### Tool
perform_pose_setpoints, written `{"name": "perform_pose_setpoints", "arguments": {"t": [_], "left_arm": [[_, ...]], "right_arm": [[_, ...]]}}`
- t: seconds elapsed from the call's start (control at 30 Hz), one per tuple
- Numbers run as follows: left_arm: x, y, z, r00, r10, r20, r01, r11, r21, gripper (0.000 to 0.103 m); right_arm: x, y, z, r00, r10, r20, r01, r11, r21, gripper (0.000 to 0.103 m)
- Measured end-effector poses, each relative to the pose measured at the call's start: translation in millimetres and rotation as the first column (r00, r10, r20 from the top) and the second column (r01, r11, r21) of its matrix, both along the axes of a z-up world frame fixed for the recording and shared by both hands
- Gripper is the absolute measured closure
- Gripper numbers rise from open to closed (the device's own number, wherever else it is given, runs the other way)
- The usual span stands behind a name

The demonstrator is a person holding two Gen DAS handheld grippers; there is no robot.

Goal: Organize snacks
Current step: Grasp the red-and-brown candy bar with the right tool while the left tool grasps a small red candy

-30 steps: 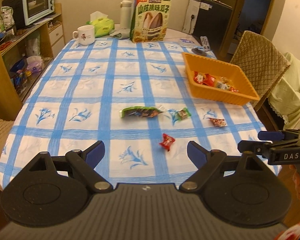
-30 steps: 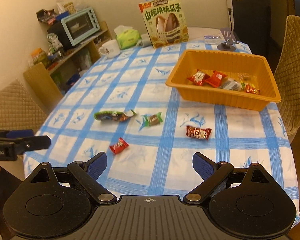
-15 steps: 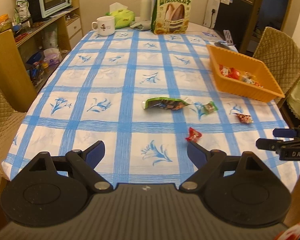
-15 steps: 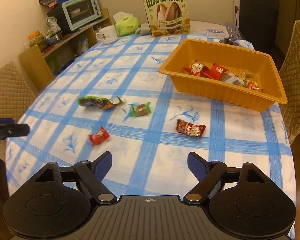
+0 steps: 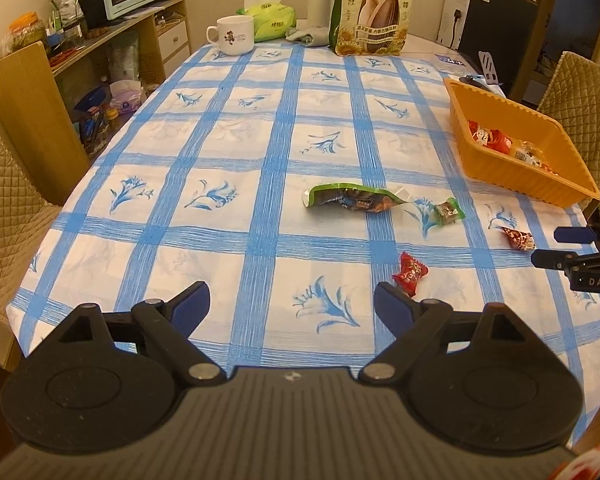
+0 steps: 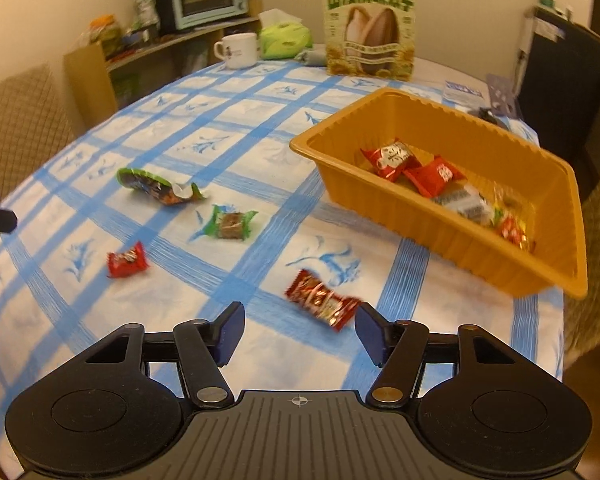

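Tray [image 6: 480,236] orange, holding red [image 6: 432,174], silver and gold wrapped snacks

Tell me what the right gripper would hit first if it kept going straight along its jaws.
Most likely the red-brown candy: it lies on the tablecloth just ahead of the right gripper, slightly right of centre, jaws not yet around it. Depth is uncertain; it could meet the cloth beside it instead.
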State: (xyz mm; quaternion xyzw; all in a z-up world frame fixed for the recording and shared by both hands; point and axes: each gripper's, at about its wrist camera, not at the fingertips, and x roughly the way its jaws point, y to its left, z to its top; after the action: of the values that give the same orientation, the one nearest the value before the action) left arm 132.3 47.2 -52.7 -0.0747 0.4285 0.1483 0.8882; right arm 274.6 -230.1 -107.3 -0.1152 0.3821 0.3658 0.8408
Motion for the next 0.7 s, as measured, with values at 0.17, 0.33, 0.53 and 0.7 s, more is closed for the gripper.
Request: {"name": "perform_pose_setpoints", "arguments": {"t": [0.17,0.33,0.53,0.7], "left_arm": [[3.6,-6.2,-3.0,1.000,0.015,-0.006,-0.015,1.000,-0.003,0.015],[5.7,-10.8,-5.5,0.999,0.032,-0.015,-0.032,0.999,-0.004,0.015],[9.4,-15.9,-7.5,0.999,0.038,-0.021,-0.038,0.999,-0.009,0.015],[13.8,-20.6,-8.7,0.999,0.036,-0.025,-0.036,0.999,-0.012,0.015]], "right_arm": [[15.3,5.6,-12.5,0.994,0.097,0.046,-0.093,0.992,-0.085,0.047],[29.0,9.6,-23.2,0.985,0.164,0.050,-0.157,0.980,-0.126,0.051],[41.1,16.5,-31.0,0.976,0.214,0.036,-0.207,0.969,-0.136,0.057],[45.7,22.1,-31.7,0.971,0.238,0.028,-0.232,0.963,-0.134,0.061]]}}
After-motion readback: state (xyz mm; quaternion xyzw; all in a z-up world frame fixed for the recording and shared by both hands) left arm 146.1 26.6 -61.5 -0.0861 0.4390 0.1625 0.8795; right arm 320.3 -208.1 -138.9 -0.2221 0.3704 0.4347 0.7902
